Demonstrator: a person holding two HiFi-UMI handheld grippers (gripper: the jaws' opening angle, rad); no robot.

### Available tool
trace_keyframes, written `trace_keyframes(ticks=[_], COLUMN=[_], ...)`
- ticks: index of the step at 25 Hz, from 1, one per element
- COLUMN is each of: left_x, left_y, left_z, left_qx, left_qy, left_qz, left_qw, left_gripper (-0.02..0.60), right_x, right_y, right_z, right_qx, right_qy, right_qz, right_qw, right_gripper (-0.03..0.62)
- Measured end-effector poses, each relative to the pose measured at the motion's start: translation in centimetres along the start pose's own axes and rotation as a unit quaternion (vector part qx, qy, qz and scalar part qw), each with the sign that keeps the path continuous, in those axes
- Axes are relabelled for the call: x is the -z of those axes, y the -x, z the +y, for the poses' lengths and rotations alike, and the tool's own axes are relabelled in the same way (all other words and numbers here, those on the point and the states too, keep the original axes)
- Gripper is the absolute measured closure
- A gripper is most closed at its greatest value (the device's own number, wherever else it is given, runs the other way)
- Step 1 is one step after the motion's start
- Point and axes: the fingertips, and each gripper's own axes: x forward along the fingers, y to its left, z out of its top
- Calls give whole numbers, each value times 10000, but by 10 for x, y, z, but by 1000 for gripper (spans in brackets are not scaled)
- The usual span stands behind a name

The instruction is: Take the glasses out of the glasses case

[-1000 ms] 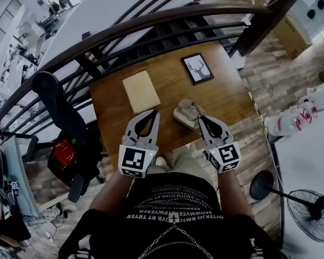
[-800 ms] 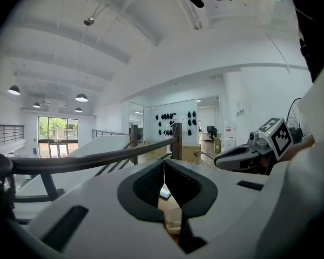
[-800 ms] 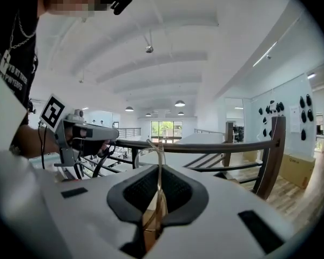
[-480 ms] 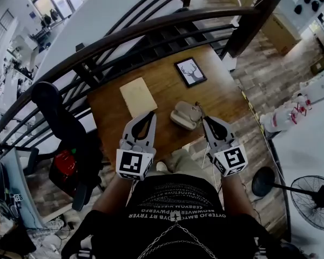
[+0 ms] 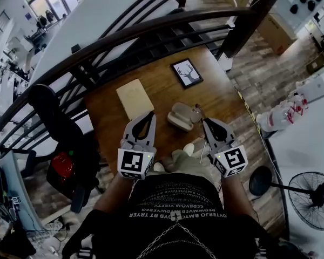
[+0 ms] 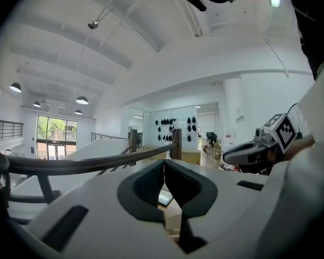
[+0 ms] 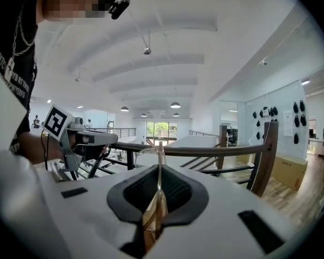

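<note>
The beige glasses case (image 5: 178,116) lies open on the wooden table (image 5: 216,99), near its front edge. Just right of the case my right gripper (image 5: 205,121) is shut on the glasses (image 5: 197,112) and holds them above the table. In the right gripper view a thin clear frame (image 7: 158,185) stands upright, pinched between the dark pads. My left gripper (image 5: 151,114) hovers left of the case with its jaws shut and nothing between them; in the left gripper view its pads (image 6: 151,185) meet at the tip.
A framed deer picture (image 5: 187,73) and a beige pad (image 5: 134,98) lie farther back on the table. A dark curved railing (image 5: 151,31) runs behind it. A chair draped in black (image 5: 54,117) stands at the left, a floor fan (image 5: 313,198) at the right.
My right gripper has risen and drawn back from the case with the glasses in it. The left gripper has hardly moved.
</note>
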Motion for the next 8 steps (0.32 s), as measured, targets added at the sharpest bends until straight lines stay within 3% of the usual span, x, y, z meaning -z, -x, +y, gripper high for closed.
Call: trace_keyframes(ticks=[8], left_x=[-4], left_y=[-25], left_z=[1], left_qx=[-149], left_qy=[-73], left_qz=[115], left_qw=[9998], left_gripper=[552], right_x=[5], right_y=[-17], right_z=[-19], right_qx=[-235], right_qy=[-82], right_qz=[46], right_qw=[9997], right_gripper=[566])
